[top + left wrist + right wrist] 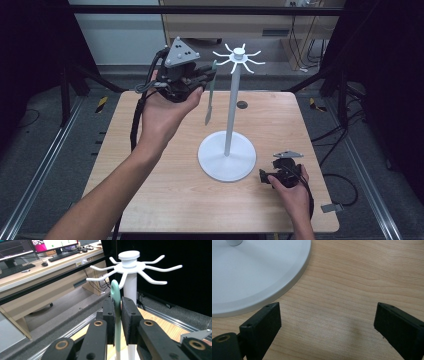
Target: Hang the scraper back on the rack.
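up beside the white hook-armed stand (229,115), your left gripper (117,315) clamps a slim pale green utensil handle (115,312), just short of the spokes. low on the pale wooden table (165,200), your right gripper (327,325) gapes wide and empty near the stand's round base.

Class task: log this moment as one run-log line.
left gripper: shut on green utensil, raised beside rack hooks | right gripper: open, by stand base

Black jaws, brass-ringed screws, bare forearms
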### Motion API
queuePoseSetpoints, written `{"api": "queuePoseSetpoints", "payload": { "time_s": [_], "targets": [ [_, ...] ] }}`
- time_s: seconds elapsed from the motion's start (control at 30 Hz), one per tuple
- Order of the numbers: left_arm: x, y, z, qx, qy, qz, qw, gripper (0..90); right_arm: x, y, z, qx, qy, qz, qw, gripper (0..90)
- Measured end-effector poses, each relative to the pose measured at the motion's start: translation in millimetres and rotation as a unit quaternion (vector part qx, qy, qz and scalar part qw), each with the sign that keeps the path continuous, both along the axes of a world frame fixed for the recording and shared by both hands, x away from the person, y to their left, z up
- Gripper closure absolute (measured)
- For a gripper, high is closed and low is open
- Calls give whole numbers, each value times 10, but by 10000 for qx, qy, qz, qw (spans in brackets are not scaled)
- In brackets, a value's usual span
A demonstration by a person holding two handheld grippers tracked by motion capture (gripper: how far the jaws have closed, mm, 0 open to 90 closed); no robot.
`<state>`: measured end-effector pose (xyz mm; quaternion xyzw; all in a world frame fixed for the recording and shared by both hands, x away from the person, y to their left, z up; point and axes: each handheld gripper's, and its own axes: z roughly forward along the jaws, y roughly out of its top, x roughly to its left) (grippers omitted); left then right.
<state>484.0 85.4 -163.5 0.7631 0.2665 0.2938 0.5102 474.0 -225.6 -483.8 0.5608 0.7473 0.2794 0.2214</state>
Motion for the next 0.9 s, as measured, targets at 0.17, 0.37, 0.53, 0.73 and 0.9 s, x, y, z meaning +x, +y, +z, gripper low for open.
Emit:
{"api": "queuePoseSetpoints", "payload": {
  "time_s": [0.17, 0.37, 0.53, 0.73, 0.9],
  "targets": [
    [-30, -26, 7, 13, -56, -2, 10000, 806, 0, 2, -1, -1, 9, 0, 10000, 77],
    [-58, -44, 11, 3, -111, 14, 9999, 803, 0, 1, -1, 4, 12, 2, 10000, 77],
    [-95, -74, 4, -17, -114, -67, 9999, 809, 0, 3, -2, 3, 16, 10, 10000, 77],
    [-65, -93, -30, -37, -118, -97, 9999, 808, -3, 3, 0, 10, 25, 3, 10000, 77],
    [-59, -94, -77, -11, -90, -152, 9998, 803, 4, 1, -6, 2, 22, 13, 10000, 77]
  ]
}}
